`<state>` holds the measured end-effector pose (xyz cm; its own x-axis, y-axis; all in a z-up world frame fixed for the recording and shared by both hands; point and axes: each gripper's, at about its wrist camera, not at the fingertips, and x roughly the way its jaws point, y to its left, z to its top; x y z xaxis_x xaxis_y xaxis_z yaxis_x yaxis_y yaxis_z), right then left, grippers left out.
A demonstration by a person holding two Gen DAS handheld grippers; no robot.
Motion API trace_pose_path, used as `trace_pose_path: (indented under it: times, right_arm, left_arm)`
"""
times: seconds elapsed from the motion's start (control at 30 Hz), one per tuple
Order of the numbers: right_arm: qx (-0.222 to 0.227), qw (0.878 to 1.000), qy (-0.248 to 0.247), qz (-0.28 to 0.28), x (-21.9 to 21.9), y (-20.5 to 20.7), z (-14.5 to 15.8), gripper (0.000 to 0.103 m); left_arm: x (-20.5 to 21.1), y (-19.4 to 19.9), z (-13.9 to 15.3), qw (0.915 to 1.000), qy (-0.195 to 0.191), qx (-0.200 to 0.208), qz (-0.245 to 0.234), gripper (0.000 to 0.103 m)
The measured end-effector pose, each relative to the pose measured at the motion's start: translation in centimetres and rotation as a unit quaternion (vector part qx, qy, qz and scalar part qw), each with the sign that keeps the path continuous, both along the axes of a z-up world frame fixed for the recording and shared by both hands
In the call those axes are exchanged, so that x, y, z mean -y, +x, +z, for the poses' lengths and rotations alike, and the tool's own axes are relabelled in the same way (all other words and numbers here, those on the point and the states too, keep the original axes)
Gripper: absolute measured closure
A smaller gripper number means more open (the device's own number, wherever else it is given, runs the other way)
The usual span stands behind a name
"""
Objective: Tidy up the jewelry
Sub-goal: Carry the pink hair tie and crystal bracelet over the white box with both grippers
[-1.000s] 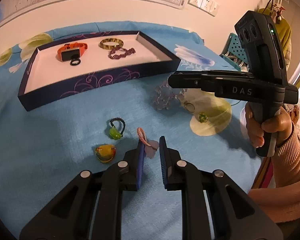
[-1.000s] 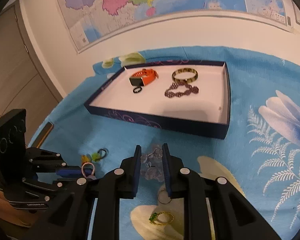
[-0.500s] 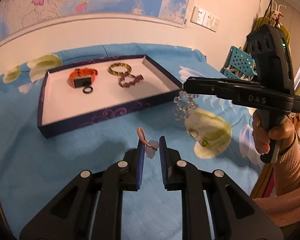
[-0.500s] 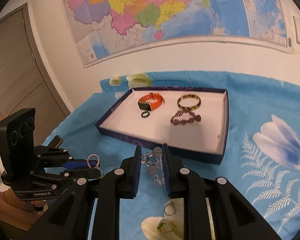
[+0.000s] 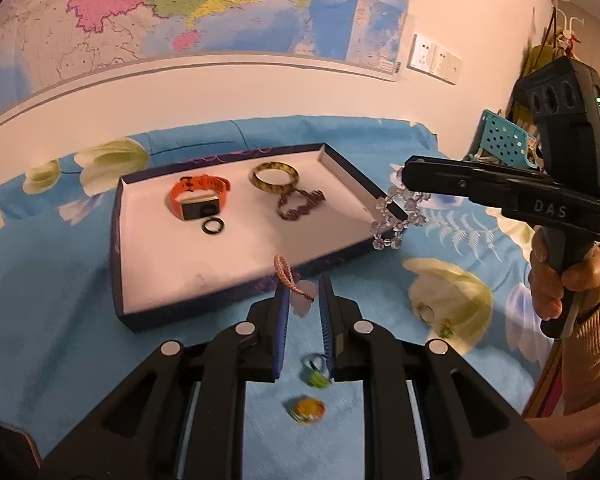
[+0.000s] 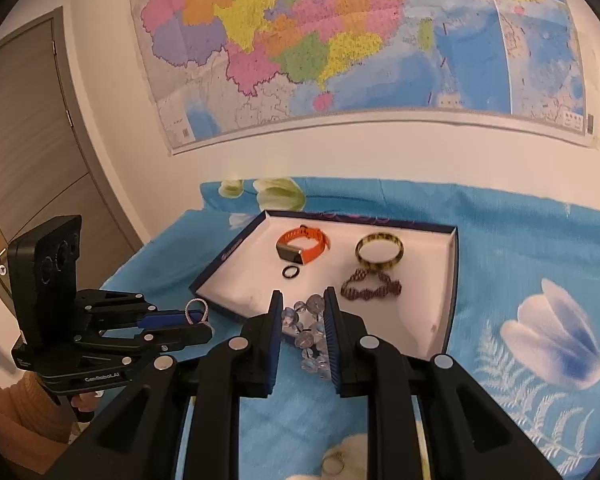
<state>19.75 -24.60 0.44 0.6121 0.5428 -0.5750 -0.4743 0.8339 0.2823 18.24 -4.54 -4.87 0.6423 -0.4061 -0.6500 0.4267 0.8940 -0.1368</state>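
My left gripper is shut on a pink corded charm and holds it above the near wall of the dark blue tray. My right gripper is shut on a clear crystal bead bracelet, which hangs at the tray's right corner in the left wrist view. The tray holds an orange watch, a black ring, a mottled bangle and a purple bead bracelet.
On the blue floral cloth lie a green-stone ring, a yellow-orange ring, a silver ring and a small green ring. A wall with a map stands behind. A teal basket is at the far right.
Both grippers rose off the cloth with their items and moved toward the tray. The crystal bracelet went from lying on the cloth to hanging at the tray's right corner.
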Motion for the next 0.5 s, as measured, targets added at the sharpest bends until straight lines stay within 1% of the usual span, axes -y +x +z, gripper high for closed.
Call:
trace_pose_path:
  times: [0.17,0.5]
  right_arm:
    - [0.004,1.0,-0.002,0.0,-0.4,1.6,0.4,0.084]
    - [-0.006,1.0,-0.002,0.005,-1.4,4.4,-0.1,0.084]
  left_arm:
    - [-0.2,1.7,0.2,0.9999,0.01,0.002,0.01,0.088]
    - [-0.2,4.5,-0.5,0.9995,0.026,-0.006,0.017,0.088]
